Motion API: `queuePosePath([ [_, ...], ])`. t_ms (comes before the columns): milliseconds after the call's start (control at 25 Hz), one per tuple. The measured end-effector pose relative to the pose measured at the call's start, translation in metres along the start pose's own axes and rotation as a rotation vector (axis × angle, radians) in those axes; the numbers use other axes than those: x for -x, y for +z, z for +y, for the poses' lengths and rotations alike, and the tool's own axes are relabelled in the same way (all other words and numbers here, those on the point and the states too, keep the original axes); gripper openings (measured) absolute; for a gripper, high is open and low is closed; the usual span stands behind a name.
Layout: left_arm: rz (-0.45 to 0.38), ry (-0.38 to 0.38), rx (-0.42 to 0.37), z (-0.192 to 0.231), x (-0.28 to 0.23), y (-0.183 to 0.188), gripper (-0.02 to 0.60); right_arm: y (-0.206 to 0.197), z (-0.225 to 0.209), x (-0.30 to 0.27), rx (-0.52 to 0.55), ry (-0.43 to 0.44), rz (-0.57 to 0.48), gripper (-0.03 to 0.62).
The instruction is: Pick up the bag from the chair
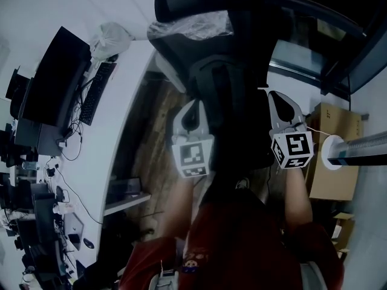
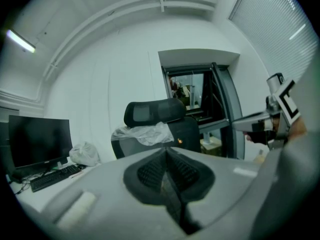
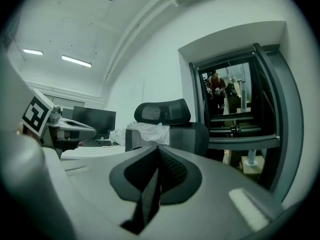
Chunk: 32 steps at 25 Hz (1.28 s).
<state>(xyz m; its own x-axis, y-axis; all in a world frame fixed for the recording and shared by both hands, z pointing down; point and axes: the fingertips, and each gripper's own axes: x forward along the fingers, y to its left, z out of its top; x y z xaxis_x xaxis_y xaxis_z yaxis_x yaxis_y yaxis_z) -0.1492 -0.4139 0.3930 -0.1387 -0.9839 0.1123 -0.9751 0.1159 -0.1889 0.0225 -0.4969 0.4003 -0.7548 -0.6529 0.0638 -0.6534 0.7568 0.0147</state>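
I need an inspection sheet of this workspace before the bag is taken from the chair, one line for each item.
surface: office chair, dark, in front of both grippers.
job's things: clear plastic bag draped over the top of the backrest, untouched.
clutter: white bag, keyboard and monitor on the desk; cardboard box at the right.
grippers: left gripper and right gripper both shut, empty, short of the bag.
cables: tangle on the desk, away from the chair.
surroundings: white walls, dark doorway behind the chair.
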Motion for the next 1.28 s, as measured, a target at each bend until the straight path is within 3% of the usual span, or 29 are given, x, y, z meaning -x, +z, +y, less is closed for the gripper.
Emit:
queuePosePath([
  [360, -0.002, -0.012, 0.027, 0.03, -0.045, -0.013, 0.0, -0.004, 0.0, -0.056, 0.032, 0.004, 0.028, 0.002],
  [720, 0.043, -0.035, 0.043, 0.055, -0.096, -0.037, 0.061, -0.019, -0.006, -0.111, 0.047, 0.012, 0.069, 0.007],
  [1080, 0.097, -0.106, 0.067, 0.066, -0.134, -0.073, 0.265, -0.054, 0.004, -0.156, 0.044, 0.093, 0.163, 0.185],
  [1280, 0.131, -0.143, 0.067, 0.07, -0.157, -0.092, 0.315, -0.072, 0.003, -0.178, 0.045, 0.109, 0.216, 0.249],
])
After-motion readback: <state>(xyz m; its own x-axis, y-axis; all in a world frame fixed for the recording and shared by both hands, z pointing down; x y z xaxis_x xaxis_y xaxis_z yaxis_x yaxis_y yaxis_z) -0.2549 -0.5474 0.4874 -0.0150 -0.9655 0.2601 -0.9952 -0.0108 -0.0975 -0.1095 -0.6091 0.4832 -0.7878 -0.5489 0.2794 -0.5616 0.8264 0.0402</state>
